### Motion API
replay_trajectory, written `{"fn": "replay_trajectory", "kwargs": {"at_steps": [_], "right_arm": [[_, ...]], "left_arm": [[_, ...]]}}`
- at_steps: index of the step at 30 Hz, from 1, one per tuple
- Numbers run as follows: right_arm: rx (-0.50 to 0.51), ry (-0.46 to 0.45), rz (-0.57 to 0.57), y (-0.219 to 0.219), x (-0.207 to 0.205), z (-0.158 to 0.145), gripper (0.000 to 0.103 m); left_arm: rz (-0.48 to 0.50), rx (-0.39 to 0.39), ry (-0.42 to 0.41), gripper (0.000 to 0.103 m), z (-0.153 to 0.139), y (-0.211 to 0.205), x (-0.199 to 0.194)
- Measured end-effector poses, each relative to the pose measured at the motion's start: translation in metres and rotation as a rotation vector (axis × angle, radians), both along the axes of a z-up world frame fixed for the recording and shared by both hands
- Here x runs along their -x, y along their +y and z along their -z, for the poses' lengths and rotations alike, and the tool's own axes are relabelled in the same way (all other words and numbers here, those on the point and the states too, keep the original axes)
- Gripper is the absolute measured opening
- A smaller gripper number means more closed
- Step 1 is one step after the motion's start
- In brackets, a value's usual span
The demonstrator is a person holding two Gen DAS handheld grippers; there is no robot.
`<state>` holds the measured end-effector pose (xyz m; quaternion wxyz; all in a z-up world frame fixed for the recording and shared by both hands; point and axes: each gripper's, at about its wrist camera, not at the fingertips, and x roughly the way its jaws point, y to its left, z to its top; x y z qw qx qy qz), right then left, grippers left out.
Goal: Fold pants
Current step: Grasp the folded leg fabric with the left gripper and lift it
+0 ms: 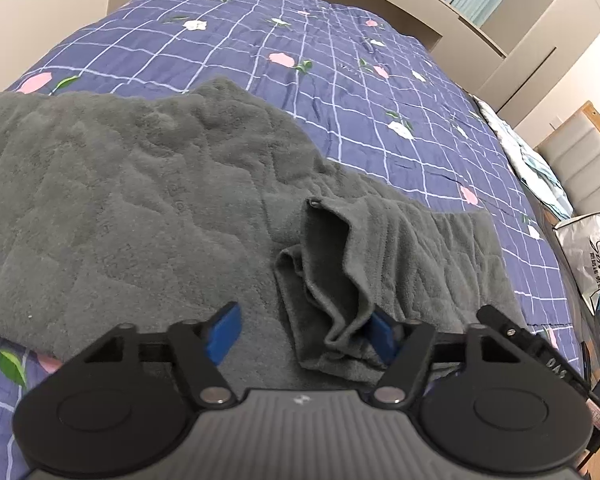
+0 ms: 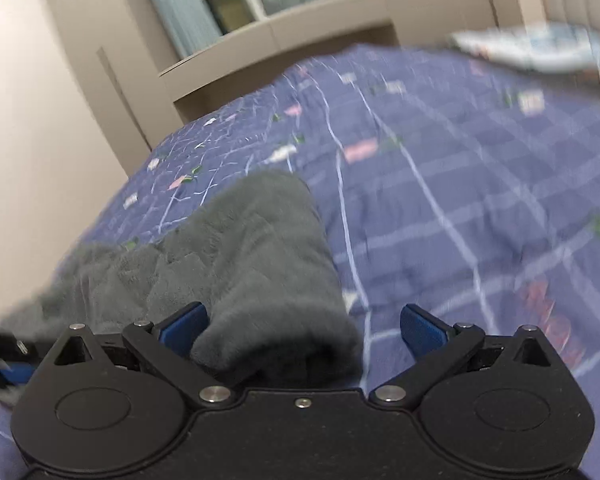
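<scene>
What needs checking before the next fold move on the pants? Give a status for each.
1. Left gripper open: ok, blue fingers spread.
2. Right gripper open: ok.
3. Fabric between left fingers: ok, bunched waistband of the grey pants sits there, unclamped.
4. Fabric between right fingers: ok, pant leg end sits between them.
5. Pants flat on quilt: not ok, waistband crumpled.
6. Right view sharp: not ok, blurred.

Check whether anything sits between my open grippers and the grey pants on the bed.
Nothing visible does. The left gripper is open over the grey pants, a bunched fold against one finger. The right gripper is open around a pant leg end. Only the quilt surrounds them.
</scene>
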<state>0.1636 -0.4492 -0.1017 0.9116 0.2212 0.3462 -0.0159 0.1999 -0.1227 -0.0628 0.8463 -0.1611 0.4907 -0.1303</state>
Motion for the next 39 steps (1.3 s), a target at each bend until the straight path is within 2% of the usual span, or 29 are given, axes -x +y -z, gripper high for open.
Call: {"fn": "replay_trajectory", "kwargs": {"at_steps": [2,4,10,12,15,17,18,25,28,32,39], "right_arm": [[-0.044,-0.010,0.021,-0.003,0.002,0.001,0.103],[-0.027,-0.006,0.012,0.000,0.000,0.000,0.103],[-0.019,-0.006,0.009,0.003,0.002,0.000,0.103],[-0.017,-0.008,0.010,0.003,0.003,0.001,0.103],[-0.001,-0.008,0.011,0.006,0.002,0.002,0.103],[0.012,-0.006,0.015,0.009,0.002,0.002,0.103],[0.014,-0.006,0.019,0.010,0.002,0.001,0.103],[0.045,-0.023,0.053,0.022,0.006,-0.003,0.102],[0.157,-0.047,0.072,0.035,0.012,-0.015,0.103],[0.333,-0.124,0.022,0.061,0.021,-0.032,0.103],[0.411,-0.187,-0.099,0.095,0.020,-0.049,0.103]], "left_arm": [[0.001,0.012,0.000,0.064,0.000,0.001,0.000],[0.007,0.021,-0.001,0.060,0.000,0.000,0.000],[0.014,0.031,0.007,0.056,0.001,-0.003,0.000],[0.013,0.035,0.012,0.048,0.002,-0.004,-0.001],[0.023,0.050,0.016,0.023,0.003,-0.006,-0.001],[0.029,0.045,0.002,0.011,0.001,-0.010,0.000],[0.035,0.034,-0.010,0.009,-0.001,-0.012,0.001],[0.048,0.019,-0.079,0.004,-0.012,-0.014,0.008],[0.043,0.015,-0.128,0.003,-0.020,-0.009,0.011],[0.020,0.018,-0.167,0.003,-0.033,0.008,0.012],[-0.034,-0.019,-0.222,0.003,-0.054,0.051,0.013]]}}
